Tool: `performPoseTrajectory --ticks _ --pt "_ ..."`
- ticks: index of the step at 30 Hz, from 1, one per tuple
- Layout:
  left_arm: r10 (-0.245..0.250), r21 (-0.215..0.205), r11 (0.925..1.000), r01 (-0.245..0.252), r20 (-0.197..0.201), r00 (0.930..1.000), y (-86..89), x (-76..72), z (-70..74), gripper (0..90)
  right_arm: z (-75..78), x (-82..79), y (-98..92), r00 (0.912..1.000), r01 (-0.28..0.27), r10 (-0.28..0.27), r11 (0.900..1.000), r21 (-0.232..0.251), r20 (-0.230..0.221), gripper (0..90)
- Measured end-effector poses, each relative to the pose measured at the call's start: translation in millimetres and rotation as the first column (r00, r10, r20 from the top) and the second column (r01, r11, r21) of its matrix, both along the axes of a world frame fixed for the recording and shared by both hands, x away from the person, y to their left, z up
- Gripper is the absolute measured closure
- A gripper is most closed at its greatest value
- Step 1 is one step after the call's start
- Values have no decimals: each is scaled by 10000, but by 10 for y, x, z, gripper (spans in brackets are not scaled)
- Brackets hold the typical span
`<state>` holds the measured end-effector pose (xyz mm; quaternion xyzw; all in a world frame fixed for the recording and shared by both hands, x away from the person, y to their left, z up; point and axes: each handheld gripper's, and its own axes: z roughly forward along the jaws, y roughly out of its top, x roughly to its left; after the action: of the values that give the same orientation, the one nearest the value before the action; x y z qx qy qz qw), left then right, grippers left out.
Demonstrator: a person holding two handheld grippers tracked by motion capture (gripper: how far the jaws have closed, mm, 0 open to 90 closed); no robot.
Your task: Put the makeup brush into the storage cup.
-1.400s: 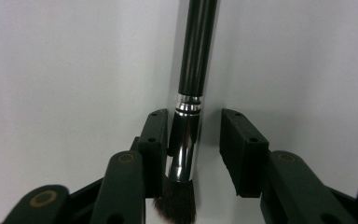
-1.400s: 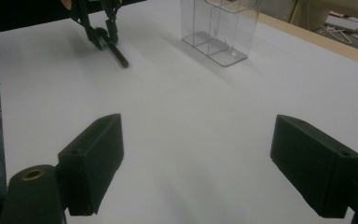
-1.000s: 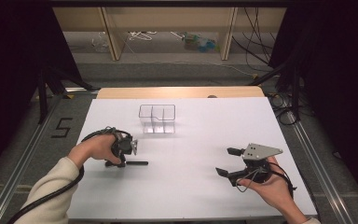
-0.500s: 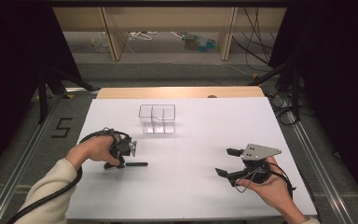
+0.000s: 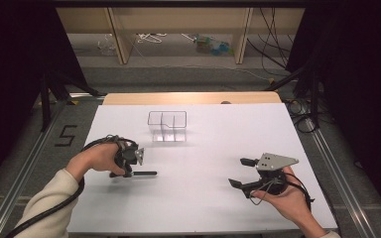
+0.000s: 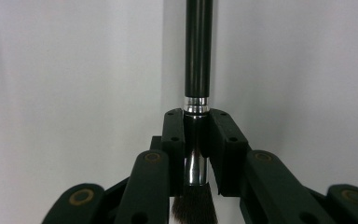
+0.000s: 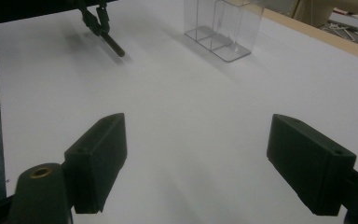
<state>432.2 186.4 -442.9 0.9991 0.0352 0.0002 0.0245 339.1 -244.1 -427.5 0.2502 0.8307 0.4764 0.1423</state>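
Black brush now clamped in left tongs, barely moved

Cut off at both picture edges in the left gripper view — the black-handled brush with silver ferrule, bristle end low, handle tip high. Ferrule partly hidden between the jaws. Too small and blurred to tell — oddments on the far wooden shelf.
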Motion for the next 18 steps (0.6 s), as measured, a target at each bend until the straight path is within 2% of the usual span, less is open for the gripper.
performPoseTrajectory --ticks 3,4,5,11,12,18 --pt "-33 32 10000 33 88 10000 2 -7 40 766 0 3 0 10000 -48 48 10000 -23 11 207" --pt "112 -135 9998 -110 130 9999 2 -18 46 766 0 2 1 10000 -44 44 10000 -39 -5 207" --pt "-6 -25 10000 6 145 9999 0 -13 68 766 -1 3 1 10000 -48 48 10000 -34 18 207" --pt "-56 -41 10000 57 258 9997 -15 -32 138 766 0 1 4 10000 -73 73 10000 -37 -1 207" --pt "57 -152 9999 -53 234 9997 -20 -44 144 766 0 1 5 10000 -80 80 10000 -34 13 207" --pt "-107 -124 9999 111 363 9993 -56 -67 205 766 -6 0 17 10000 -60 60 10000 -42 40 207"
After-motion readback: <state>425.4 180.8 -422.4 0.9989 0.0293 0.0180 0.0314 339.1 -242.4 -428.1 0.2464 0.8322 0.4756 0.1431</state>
